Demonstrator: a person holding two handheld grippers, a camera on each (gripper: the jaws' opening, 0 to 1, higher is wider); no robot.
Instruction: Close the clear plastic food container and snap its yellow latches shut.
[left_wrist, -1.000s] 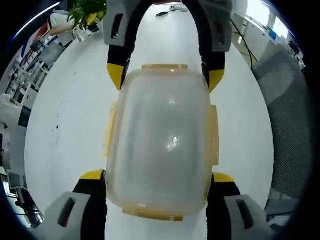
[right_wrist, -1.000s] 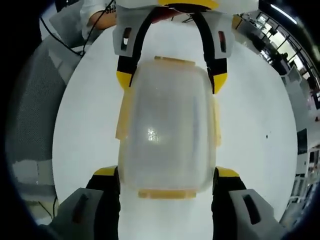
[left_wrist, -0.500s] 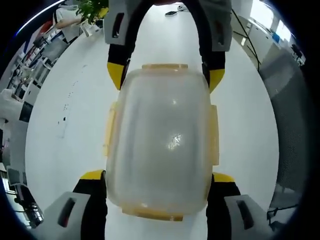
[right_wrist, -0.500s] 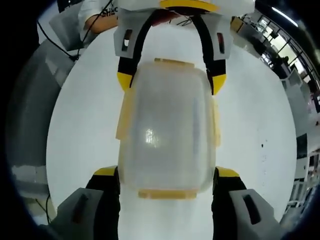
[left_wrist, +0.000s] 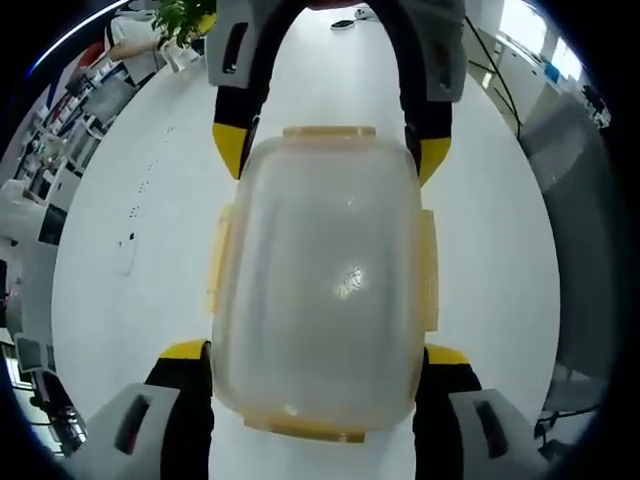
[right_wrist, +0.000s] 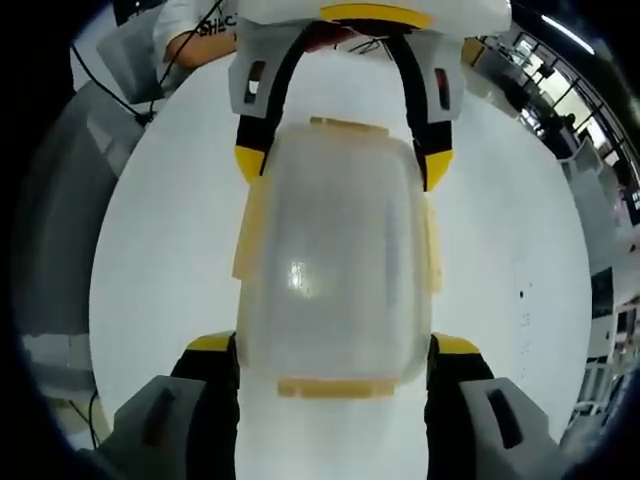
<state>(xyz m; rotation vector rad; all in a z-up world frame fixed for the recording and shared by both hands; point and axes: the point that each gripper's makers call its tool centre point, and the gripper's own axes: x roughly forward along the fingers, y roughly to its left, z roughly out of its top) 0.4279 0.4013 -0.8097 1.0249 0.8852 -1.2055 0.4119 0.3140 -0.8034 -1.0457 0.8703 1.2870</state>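
Note:
The clear plastic container (left_wrist: 320, 290) has its lid on, with yellow latches (left_wrist: 218, 255) along its sides and ends. It hangs over the white table (left_wrist: 130, 200). My left gripper (left_wrist: 315, 352) is shut on its near end in the left gripper view. Opposite, my right gripper (left_wrist: 330, 155) clamps the far end. In the right gripper view the same container (right_wrist: 335, 270) sits between my right gripper (right_wrist: 335, 345) below and my left gripper (right_wrist: 343, 162) above. A side latch (right_wrist: 247, 240) flares outward; I cannot tell whether it is snapped.
A potted plant (left_wrist: 180, 15) and a small dark object (left_wrist: 345, 22) stand at the table's far end. A person's arm (right_wrist: 195, 38) rests by the table edge in the right gripper view. Grey floor (left_wrist: 590, 250) lies beyond the table's edge.
The background has slid a little in both views, so the hands have drifted. Both grippers keep the same hold on the container.

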